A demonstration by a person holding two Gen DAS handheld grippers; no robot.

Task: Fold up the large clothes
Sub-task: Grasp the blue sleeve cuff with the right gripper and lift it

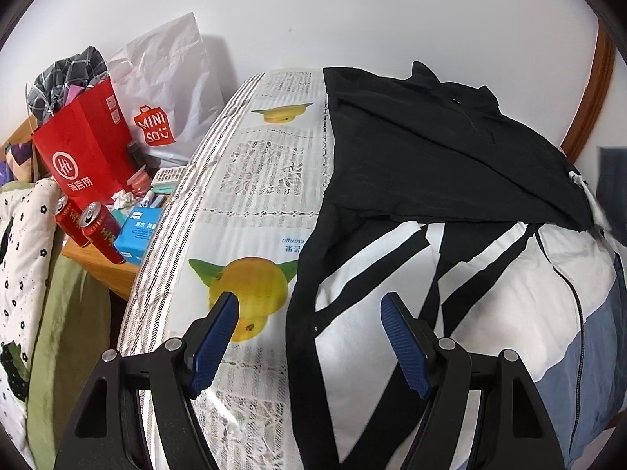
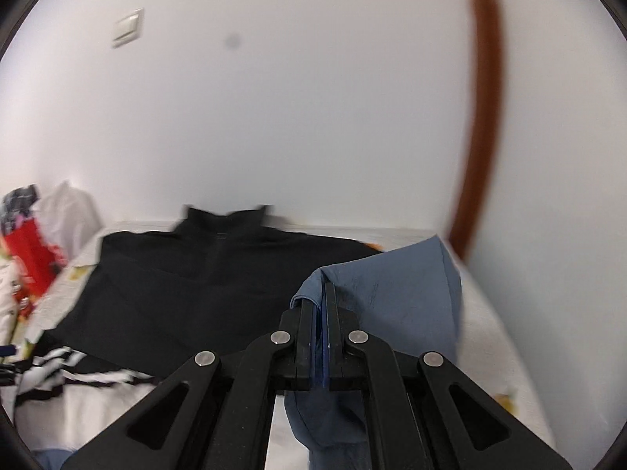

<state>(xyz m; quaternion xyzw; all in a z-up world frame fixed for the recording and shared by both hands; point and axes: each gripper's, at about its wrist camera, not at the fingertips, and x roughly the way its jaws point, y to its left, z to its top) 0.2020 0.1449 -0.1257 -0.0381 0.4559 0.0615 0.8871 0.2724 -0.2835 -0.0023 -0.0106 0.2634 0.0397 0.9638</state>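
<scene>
Our left gripper (image 1: 309, 313) hangs spread over the black-white-blue zip jacket (image 1: 450, 235) on the fruit-print bedsheet (image 1: 254, 196); right gripper (image 2: 319, 297) pinches its blue fabric fold (image 2: 399, 293). Red paper bag (image 1: 82, 149) and red cans (image 1: 98, 231) crowd bedside.

The white plastic bag (image 1: 168, 90), at ten o'clock in the left wrist view, carries a red bag-shaped logo reading "MINISO". Beside it, the red paper bag (image 1: 84, 145) shows a white circle logo above Chinese characters. The right wrist view shows nothing readable.
</scene>
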